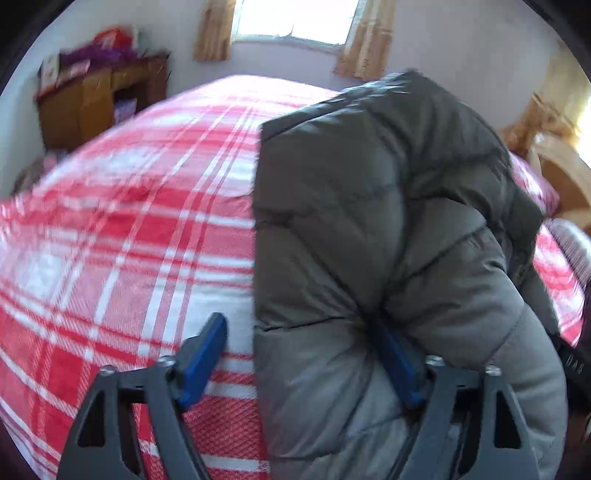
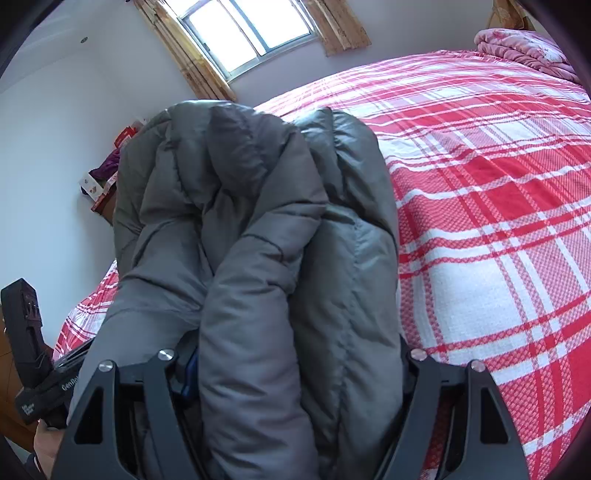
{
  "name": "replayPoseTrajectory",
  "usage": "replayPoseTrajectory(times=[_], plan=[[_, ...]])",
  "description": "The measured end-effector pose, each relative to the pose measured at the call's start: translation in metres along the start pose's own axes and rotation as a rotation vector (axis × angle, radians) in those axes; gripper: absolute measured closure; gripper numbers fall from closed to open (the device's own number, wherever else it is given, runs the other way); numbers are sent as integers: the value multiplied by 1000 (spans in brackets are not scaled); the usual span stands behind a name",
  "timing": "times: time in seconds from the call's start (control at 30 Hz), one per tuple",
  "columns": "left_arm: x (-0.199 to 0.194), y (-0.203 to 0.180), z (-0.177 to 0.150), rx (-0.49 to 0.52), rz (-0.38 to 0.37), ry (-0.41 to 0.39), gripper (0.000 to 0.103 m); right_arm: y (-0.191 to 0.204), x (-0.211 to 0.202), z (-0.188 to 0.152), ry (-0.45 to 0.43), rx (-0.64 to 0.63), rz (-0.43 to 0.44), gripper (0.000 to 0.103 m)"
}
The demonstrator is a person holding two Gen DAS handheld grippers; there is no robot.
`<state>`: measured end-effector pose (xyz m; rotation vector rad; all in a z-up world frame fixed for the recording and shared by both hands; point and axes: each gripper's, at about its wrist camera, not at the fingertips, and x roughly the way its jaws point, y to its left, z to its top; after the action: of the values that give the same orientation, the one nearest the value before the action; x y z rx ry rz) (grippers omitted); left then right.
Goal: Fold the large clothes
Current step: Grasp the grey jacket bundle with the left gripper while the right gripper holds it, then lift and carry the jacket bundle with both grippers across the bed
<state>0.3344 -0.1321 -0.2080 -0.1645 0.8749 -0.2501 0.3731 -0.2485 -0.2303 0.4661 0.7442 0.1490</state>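
A grey puffer jacket [image 1: 369,203] lies in a long bundle on the bed's red-and-white plaid bedspread [image 1: 129,240]. My left gripper [image 1: 301,350] is open at the jacket's near left edge. Its right blue finger [image 1: 399,369] digs into a fold, while the left finger [image 1: 205,354] stands free over the bedspread. In the right wrist view the jacket [image 2: 240,203] fills the jaws of my right gripper [image 2: 295,350], which is shut on the thick padding. Only a sliver of one blue finger [image 2: 190,373] shows. The left gripper's black body [image 2: 26,332] sits at the left edge.
A wooden cabinet [image 1: 99,107] piled with items stands by the wall left of the bed. A curtained window [image 2: 251,33] is behind the bed. A folded pink quilt [image 2: 528,48] lies at the far right corner, near a wooden headboard [image 1: 561,170]. Plaid bedspread [image 2: 498,221] extends right of the jacket.
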Motion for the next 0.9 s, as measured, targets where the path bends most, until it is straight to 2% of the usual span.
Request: replayPoseTrajectory(times=[0.07, 0.27, 0.3, 0.33, 0.37, 0.4, 0.5, 0.6, 0.77, 0.9], plan=[[-3, 7, 0, -31, -39, 12, 18, -1, -1, -1, -2, -1, 3, 26], [-5, -1, -1, 7, -78, 10, 19, -4, -5, -3, -8, 2, 10, 26], [-6, -2, -1, 10, -93, 10, 25, -4, -5, -3, -6, 0, 10, 27], [-7, -4, -1, 16, -124, 12, 35, -3, -5, -3, -4, -3, 11, 28], [-7, -5, -1, 26, -149, 13, 41, -3, -6, -3, -2, -5, 15, 33], [-8, -5, 1, 39, -149, 11, 46, -3, -6, -4, 0, -10, 26, 43], [-17, -16, 1, 102, -122, -10, 61, 0, -9, -8, 4, -36, 76, 62], [-25, -28, -1, 152, -71, -24, 71, 2, -12, -9, 1, -55, 82, 71], [-32, -44, -4, 218, -4, -39, 73, 4, -20, -13, -21, -78, 78, 74], [-20, -49, 2, 235, 22, -35, 73, 3, -15, -11, 2, -69, 70, 74]])
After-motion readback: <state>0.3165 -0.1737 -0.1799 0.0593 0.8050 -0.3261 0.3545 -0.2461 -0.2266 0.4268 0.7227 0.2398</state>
